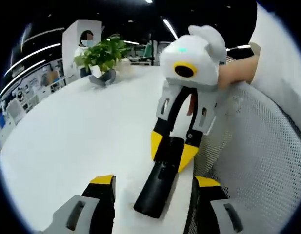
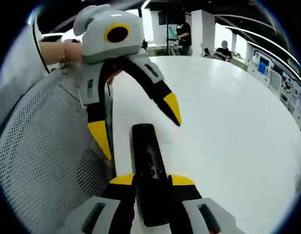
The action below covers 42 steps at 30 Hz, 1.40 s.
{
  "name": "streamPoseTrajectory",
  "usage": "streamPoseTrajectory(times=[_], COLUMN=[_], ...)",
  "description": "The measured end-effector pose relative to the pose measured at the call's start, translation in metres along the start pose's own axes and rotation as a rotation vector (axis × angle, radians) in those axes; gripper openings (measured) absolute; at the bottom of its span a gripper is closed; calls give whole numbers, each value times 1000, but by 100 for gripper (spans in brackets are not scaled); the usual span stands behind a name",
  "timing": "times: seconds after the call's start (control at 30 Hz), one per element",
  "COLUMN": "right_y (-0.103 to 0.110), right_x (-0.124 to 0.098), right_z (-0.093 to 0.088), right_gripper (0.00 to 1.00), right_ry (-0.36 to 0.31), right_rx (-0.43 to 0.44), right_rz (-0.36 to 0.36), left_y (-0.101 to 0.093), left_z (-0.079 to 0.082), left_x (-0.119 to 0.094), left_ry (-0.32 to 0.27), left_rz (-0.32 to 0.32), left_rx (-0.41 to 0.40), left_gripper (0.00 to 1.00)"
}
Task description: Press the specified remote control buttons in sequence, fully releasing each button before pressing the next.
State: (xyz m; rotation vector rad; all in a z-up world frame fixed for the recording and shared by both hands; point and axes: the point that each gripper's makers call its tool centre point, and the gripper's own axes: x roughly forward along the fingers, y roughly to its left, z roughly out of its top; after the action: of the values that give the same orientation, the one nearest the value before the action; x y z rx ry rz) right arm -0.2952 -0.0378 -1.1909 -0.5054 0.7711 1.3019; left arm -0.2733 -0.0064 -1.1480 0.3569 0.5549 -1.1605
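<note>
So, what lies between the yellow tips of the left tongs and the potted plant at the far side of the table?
In the left gripper view, past the left tongs, lie the black slim remote control gripped by the right tongs, then bare white table up to the green potted plant.

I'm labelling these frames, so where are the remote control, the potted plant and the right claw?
remote control (image 2: pixel 149 170), right gripper view, on its button face between the yellow tips.
potted plant (image 1: pixel 102 54), left gripper view, on its green leaves.
right claw (image 1: pixel 170 151), left gripper view, midway between its yellow tips, closed on the remote.
</note>
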Motion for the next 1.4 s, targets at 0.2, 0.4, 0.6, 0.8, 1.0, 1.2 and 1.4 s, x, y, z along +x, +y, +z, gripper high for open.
streamPoseTrajectory(times=[0.2,0.4,0.6,0.8,1.0,1.2,1.4], right_y=[-1,-1,0,-1,0,-1,0], right_x=[1,1,1,2,2,2,2], right_z=[1,1,1,1,2,1,0], right_gripper=[23,23,23,23,23,23,22], right_ry=[-7,-5,-5,-6,-6,-3,8], right_rx=[-3,-6,-12,-16,-22,-45,-96], right_rz=[0,-3,-6,-8,-8,-6,-9], left_y=[24,39,50,62,69,74,77], left_z=[56,78,117,116,86,55,39], left_x=[-41,-70,-122,-163,-169,-174,-174], left_ry=[-288,-416,-746,-856,-728,-715,-655], left_rz=[127,263,406,556,689,782,859], left_rx=[-191,-178,-197,-211,-151,-271,-263], left_gripper=[94,100,100,100,100,100,100])
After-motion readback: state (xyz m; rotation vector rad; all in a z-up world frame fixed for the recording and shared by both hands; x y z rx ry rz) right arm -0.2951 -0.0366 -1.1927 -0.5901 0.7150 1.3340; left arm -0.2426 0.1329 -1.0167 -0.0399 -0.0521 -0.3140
